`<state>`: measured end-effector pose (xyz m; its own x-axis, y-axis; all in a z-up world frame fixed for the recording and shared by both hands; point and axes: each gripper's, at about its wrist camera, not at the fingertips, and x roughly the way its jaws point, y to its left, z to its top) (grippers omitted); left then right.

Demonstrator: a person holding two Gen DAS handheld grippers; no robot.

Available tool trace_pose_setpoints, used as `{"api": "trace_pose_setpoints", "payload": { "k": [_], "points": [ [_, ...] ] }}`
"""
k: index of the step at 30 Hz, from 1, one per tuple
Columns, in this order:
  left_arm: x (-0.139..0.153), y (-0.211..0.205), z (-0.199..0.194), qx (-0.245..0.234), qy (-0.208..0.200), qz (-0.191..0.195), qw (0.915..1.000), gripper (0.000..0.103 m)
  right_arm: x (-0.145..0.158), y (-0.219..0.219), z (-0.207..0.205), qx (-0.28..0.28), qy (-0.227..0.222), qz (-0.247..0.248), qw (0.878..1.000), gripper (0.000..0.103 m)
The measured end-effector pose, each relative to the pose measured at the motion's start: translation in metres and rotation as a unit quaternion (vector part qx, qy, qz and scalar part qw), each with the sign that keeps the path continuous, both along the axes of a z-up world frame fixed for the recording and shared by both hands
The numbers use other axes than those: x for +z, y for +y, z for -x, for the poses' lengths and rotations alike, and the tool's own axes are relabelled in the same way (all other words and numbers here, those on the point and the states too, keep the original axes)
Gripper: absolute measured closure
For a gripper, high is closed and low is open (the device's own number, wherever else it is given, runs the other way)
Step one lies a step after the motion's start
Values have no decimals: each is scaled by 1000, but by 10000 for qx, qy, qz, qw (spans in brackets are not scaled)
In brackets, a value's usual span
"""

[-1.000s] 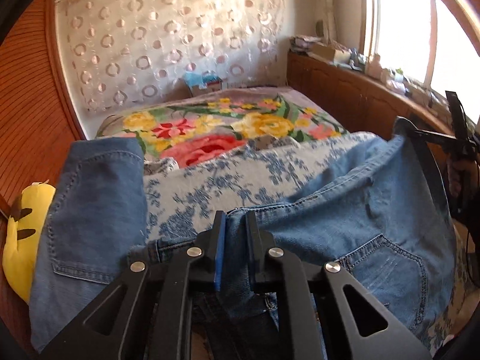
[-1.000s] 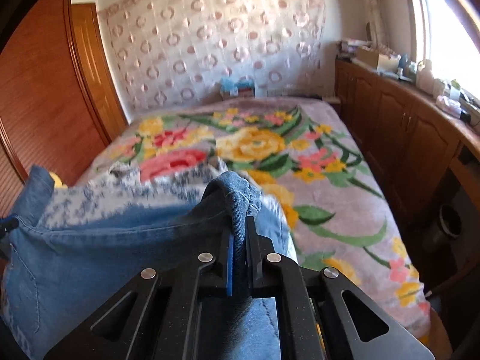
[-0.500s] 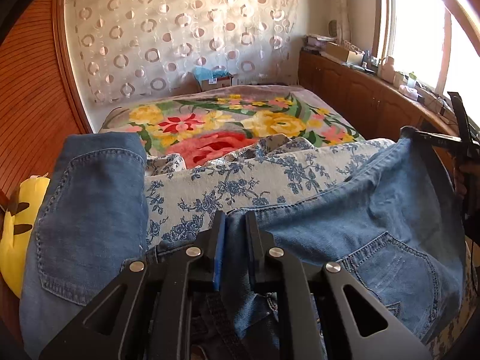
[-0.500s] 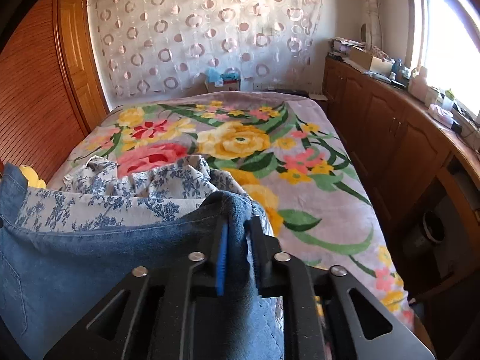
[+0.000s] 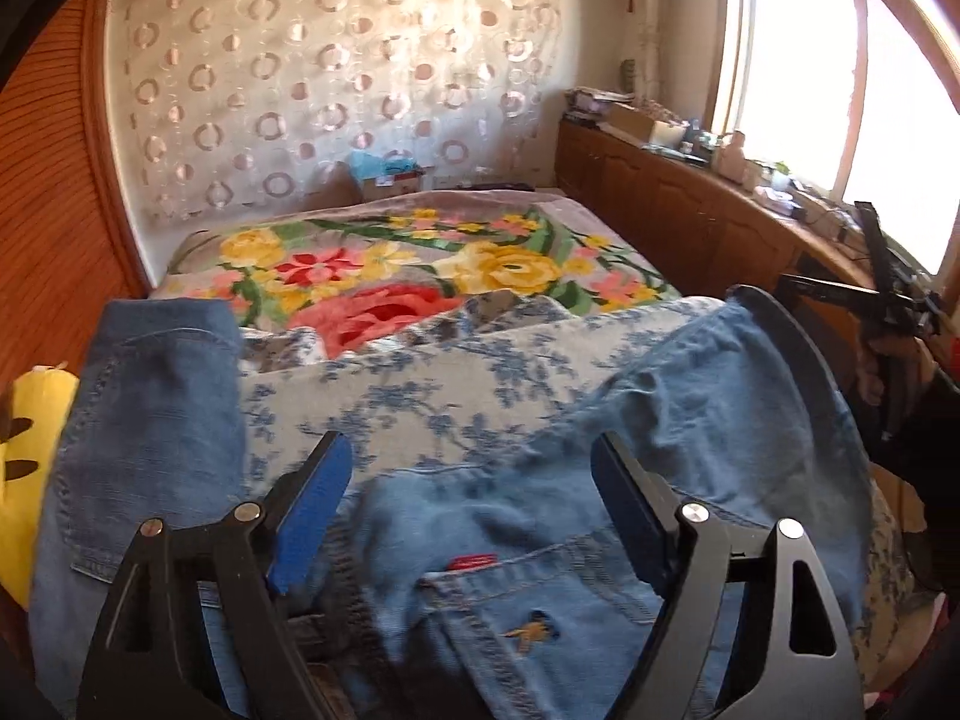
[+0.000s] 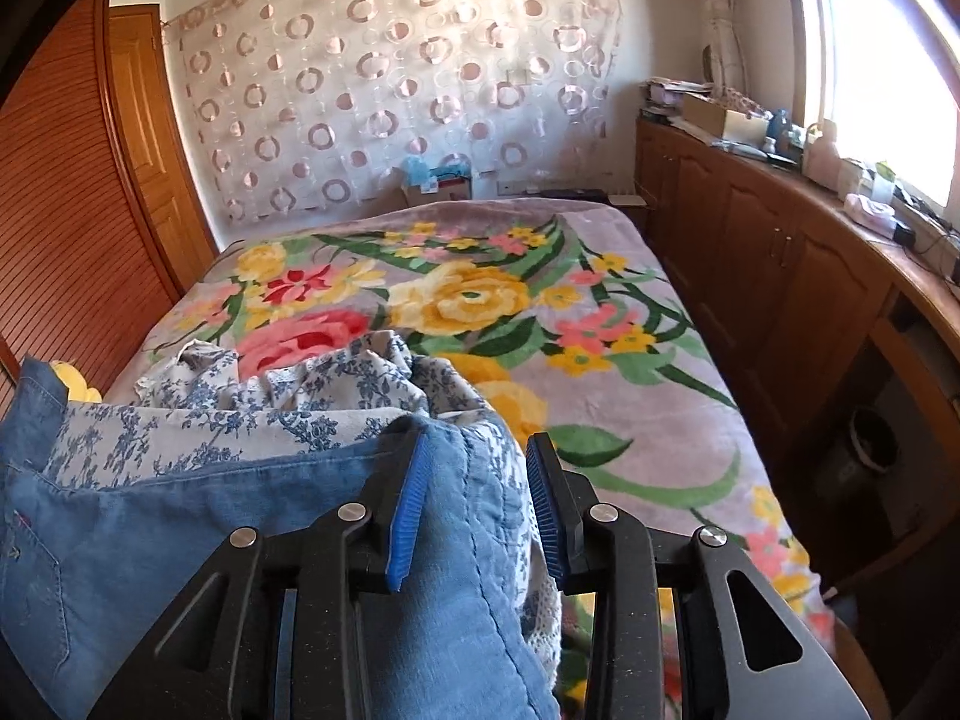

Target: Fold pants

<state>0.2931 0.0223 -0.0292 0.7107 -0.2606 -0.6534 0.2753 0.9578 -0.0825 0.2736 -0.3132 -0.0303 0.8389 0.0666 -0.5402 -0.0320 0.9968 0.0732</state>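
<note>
Blue jeans [image 5: 690, 408] lie spread across the near end of the bed, a back pocket with a red tab [image 5: 474, 561] facing up. My left gripper [image 5: 471, 450] hovers over the waistband, its jaws wide apart and still opening, with the denim lying loose beneath them. In the right wrist view the jeans [image 6: 180, 528] end in a raised fold between the blue pads [image 6: 408, 510] of my right gripper [image 6: 478, 441]. Its jaws are opening too, and a gap shows beside the cloth. A hand holding the right gripper [image 5: 888, 312] appears at the right edge of the left view.
A blue-and-white floral cloth [image 5: 390, 396] lies under the jeans on a flowered blanket [image 6: 600, 420]. A yellow plush toy [image 5: 24, 450] sits at the left edge. Wooden cupboards [image 6: 780, 276] run along the right, and a louvred wardrobe [image 6: 72, 240] stands on the left.
Both grippers were shut on the denim; now both stand apart, the left far wider. The jeans have dropped onto the bed.
</note>
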Motion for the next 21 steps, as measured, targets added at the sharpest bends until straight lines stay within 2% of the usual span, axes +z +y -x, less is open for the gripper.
{"api": "trace_pose_setpoints", "payload": {
  "k": [8,9,10,11,13,18,21],
  "points": [
    [-12,-14,6,-97,146,-55,9998,20,-14,5,-41,306,459,-106,9984,68],
    [-13,-14,7,-105,154,-82,9998,20,-16,9,-42,410,512,-152,9977,72],
    [-13,-15,8,-110,165,-103,9998,20,-17,12,-44,510,535,-179,9971,87],
    [-15,-15,9,-114,182,-112,9997,20,-17,15,-43,608,538,-169,9966,94],
    [-17,-16,10,-123,213,-141,9996,20,-16,21,-38,771,456,-146,9959,97],
    [-19,-16,11,-128,236,-154,9995,20,-9,43,-12,1267,300,-274,9911,97],
    [-20,-17,13,-124,228,-142,9996,20,-16,62,6,1650,393,-251,9852,97]
  ]
}}
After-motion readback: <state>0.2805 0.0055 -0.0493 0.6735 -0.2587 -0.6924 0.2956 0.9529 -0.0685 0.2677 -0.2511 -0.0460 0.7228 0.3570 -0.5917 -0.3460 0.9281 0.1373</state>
